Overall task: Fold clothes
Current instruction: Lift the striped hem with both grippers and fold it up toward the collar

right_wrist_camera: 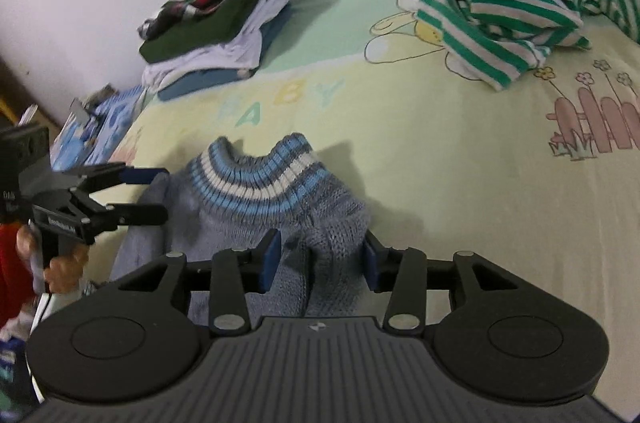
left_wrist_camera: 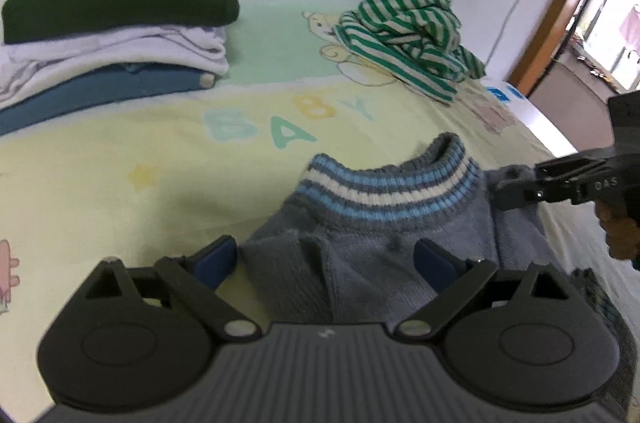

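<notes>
A grey-blue knit sweater [left_wrist_camera: 384, 191] with a blue-and-white striped collar lies on the bed sheet [left_wrist_camera: 140, 175], collar toward the far side. My left gripper [left_wrist_camera: 326, 259] stands wide open over the sweater's near left part, its blue pads [left_wrist_camera: 216, 259] clear of the knit. In the right wrist view the sweater [right_wrist_camera: 256, 183] bunches into a fold between the blue pads [right_wrist_camera: 270, 259] of my right gripper [right_wrist_camera: 322, 261], which stand apart without squeezing it. The left gripper [right_wrist_camera: 148, 193] shows open at the sweater's left shoulder. The right gripper [left_wrist_camera: 500, 191] sits at the right shoulder.
A stack of folded clothes [left_wrist_camera: 112, 35] stands at the far left of the bed, topped by a plaid garment. A crumpled green-and-white striped garment [left_wrist_camera: 408, 35] lies at the far right. The bed's right edge and a doorway [left_wrist_camera: 600, 23] lie beyond. Clutter [right_wrist_camera: 100, 119] sits off the bed's left side.
</notes>
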`<state>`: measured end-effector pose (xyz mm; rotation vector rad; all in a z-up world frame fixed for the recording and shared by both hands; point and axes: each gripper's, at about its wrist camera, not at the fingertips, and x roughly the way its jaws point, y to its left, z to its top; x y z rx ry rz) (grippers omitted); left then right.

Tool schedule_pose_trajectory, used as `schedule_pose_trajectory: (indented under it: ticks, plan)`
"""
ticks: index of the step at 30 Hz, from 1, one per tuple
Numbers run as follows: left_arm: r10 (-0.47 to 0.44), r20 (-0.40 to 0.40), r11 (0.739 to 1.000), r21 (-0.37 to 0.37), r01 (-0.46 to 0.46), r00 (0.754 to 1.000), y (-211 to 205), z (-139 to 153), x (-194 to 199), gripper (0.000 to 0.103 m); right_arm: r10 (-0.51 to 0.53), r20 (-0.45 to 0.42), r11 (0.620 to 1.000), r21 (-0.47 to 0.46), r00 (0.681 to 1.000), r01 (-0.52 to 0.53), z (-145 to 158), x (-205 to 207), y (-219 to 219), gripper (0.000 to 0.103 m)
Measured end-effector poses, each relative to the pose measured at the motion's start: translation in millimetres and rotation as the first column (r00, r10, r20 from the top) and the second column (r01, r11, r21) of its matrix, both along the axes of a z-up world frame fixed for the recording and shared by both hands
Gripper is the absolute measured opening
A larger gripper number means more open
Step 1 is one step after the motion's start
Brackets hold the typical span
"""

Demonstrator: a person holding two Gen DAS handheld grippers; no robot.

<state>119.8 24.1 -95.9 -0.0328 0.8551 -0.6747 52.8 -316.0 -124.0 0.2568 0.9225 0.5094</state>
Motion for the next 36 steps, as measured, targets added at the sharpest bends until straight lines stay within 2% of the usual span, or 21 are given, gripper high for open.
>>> schedule_pose_trajectory:
  ticks: [2,4,5,6,10,13,17,19,22,24,26,28,32,36]
  plan:
    - [-0.010,-0.014,1.000,-0.012,0.010,1.000,1,1,0,0.092,0.007,-0.024,1.000,0.016,1.000,-0.006,0,5,-1,0.045]
    - [-0.017,-0.032,0.999,-0.036,0.016,0.999,2,2,1,0.083,0.026,-0.037,0.999,0.026,0.999,-0.025,0,8,-1,0.042]
    - [-0.020,-0.038,0.999,-0.039,0.019,0.999,3,2,1,0.074,0.038,-0.041,0.999,0.026,0.998,-0.036,0,9,0,0.040]
    - [-0.023,-0.044,0.999,-0.041,0.021,0.999,3,2,1,0.071,0.048,-0.043,0.999,0.027,0.998,-0.047,-1,9,-2,0.039]
    - [-0.038,-0.064,0.997,-0.070,0.033,0.997,12,2,4,0.069,0.087,-0.052,0.996,0.033,0.995,-0.085,-2,11,-8,0.036]
    - [-0.019,-0.076,0.997,-0.078,0.013,0.997,11,3,14,0.070,0.074,-0.066,0.996,0.064,0.995,-0.070,-4,17,-9,0.036]
    - [-0.025,-0.091,0.994,-0.105,0.016,0.996,7,2,23,0.079,0.088,-0.053,0.994,0.064,0.995,-0.084,-3,22,-5,0.038]
    - [-0.032,-0.087,0.995,-0.097,0.023,0.996,7,2,22,0.079,0.111,-0.057,0.992,0.067,0.992,-0.107,-3,22,-6,0.038]
    - [-0.042,-0.069,0.997,-0.065,0.038,0.997,6,4,21,0.068,0.127,-0.055,0.992,0.030,0.990,-0.125,-1,22,-8,0.024]
    - [-0.060,-0.064,0.998,-0.040,0.057,0.996,5,5,23,0.067,0.123,-0.048,0.992,0.010,0.991,-0.123,1,23,-10,0.029]
    - [-0.072,-0.069,0.997,-0.027,0.071,0.995,4,6,28,0.069,0.118,-0.006,0.993,0.010,0.993,-0.118,6,25,-10,0.043]
    - [-0.083,-0.074,0.996,-0.026,0.081,0.994,2,7,35,0.073,0.123,0.038,0.992,0.017,0.992,-0.124,10,28,-9,0.052]
    - [-0.118,-0.069,0.993,-0.017,0.118,0.991,-11,5,49,0.079,0.209,0.085,0.978,-0.036,0.974,-0.206,16,40,13,0.055]
    - [-0.177,-0.054,0.984,0.012,0.178,0.983,-27,5,54,0.081,0.284,0.083,0.958,-0.076,0.955,-0.278,14,53,29,0.055]
